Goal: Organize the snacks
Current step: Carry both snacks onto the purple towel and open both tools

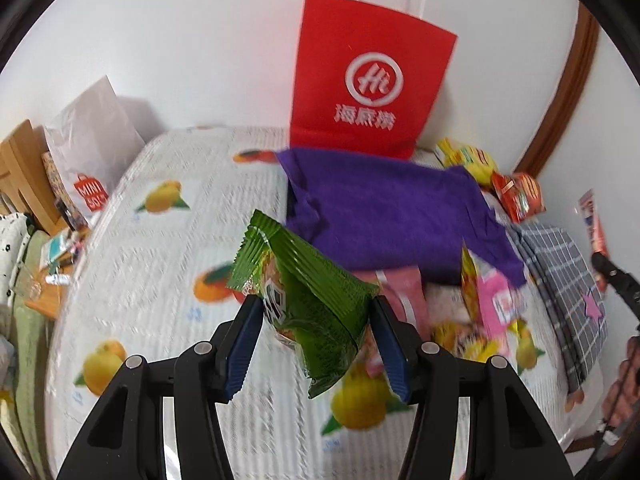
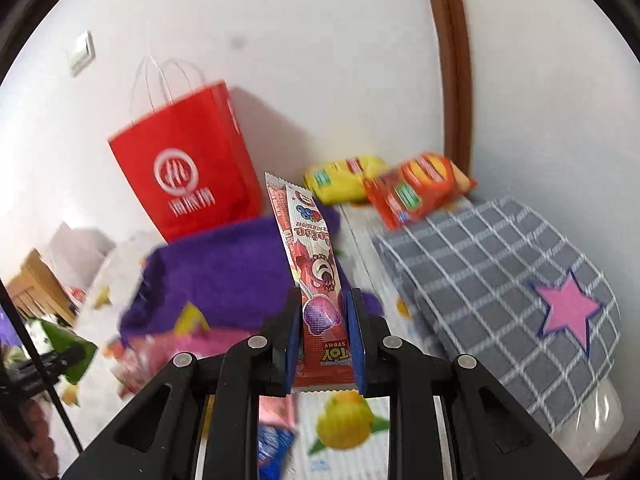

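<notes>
My left gripper [image 1: 316, 312] is shut on a green snack packet [image 1: 308, 300] and holds it above the fruit-print tablecloth [image 1: 160, 264]. My right gripper [image 2: 323, 312] is shut on a long red lollipop packet [image 2: 312, 276], held upright; that packet also shows at the right edge of the left wrist view [image 1: 594, 220]. A purple cloth [image 1: 392, 216] lies ahead, with pink and yellow snack packets [image 1: 492, 304] at its near edge. A yellow packet [image 2: 344, 178] and an orange packet [image 2: 416, 188] lie by the wall. The green packet appears at the left of the right wrist view [image 2: 64, 344].
A red paper bag [image 1: 368, 80] stands against the wall behind the purple cloth. A grey checked cloth with a pink star [image 2: 500, 280] lies at the right. A white Miniso bag [image 1: 88, 152] and wooden furniture [image 1: 20, 160] stand at the left.
</notes>
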Motion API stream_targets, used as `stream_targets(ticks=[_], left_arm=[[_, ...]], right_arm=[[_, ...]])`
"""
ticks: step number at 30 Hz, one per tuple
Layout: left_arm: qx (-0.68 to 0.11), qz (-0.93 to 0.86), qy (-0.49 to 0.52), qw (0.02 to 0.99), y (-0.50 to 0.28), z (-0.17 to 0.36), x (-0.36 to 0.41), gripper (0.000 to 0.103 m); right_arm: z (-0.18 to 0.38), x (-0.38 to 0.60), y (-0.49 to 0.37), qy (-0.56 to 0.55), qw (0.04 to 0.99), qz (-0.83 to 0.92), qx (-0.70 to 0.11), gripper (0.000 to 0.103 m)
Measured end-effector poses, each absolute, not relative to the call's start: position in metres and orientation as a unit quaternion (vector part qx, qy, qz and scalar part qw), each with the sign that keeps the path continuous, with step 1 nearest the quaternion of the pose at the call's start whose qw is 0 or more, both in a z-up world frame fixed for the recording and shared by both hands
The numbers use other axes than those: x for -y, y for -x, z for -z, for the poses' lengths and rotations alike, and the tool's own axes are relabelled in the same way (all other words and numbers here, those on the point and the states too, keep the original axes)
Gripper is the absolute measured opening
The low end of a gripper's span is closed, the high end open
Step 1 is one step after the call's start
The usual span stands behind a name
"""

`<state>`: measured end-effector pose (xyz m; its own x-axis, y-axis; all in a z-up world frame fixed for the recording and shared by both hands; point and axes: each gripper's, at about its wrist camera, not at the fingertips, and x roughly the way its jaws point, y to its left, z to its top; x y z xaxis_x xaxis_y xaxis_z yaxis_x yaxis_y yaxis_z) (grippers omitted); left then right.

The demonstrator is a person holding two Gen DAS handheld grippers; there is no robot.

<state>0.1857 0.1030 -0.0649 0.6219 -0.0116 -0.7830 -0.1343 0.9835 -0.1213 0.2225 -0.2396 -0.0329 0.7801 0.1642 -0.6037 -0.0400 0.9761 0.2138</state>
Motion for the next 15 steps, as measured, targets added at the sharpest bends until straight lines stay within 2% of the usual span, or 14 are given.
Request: stream_targets(ticks=[5, 15], left_arm=[[-0.417, -0.051, 0.077, 0.904, -0.209, 0.041, -0.117, 0.053], [-0.399, -0.060, 0.076, 0.912, -0.261, 0.008, -0.127, 0.053]], right_arm=[[-0.007, 0.224, -0.246, -0.077, 0.946, -0.068, -0.307, 0.022], [-0.041, 0.183, -0.302, -0.075, 0.938, -0.120, -0.316, 0.022]])
